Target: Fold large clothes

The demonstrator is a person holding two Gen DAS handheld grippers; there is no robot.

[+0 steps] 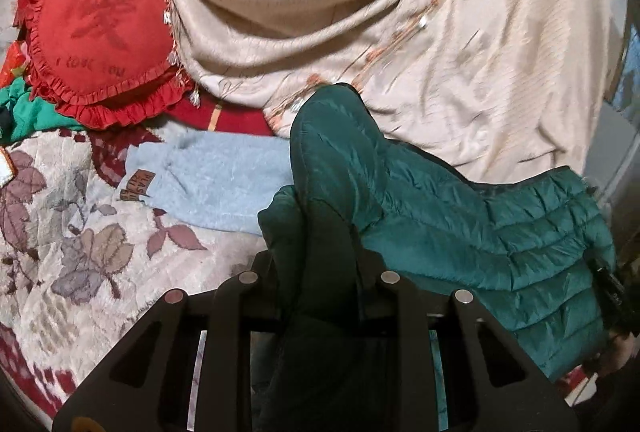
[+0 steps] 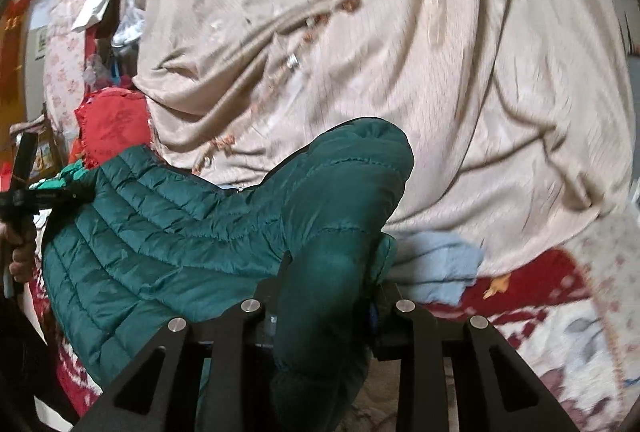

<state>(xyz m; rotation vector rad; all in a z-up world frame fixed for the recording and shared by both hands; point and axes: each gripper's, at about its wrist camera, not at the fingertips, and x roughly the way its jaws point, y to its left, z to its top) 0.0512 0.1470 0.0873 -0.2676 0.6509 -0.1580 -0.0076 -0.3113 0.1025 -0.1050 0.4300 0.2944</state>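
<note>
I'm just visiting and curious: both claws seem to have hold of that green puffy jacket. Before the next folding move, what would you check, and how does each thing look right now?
1. Left gripper pinching the green quilted jacket: ok, fabric is bunched between its fingers.
2. Right gripper pinching the same jacket: ok.
3. Jacket lifted off the floral blanket: cannot tell; it is humped up, but its lower edge is hidden.
4. Landing spot free: not ok; a light blue sweater lies just beyond the jacket.
5. Beige draped cloth out of the way: not ok; it sits right behind the jacket.
6. Sharp view: not ok; the background is blurred.
</note>
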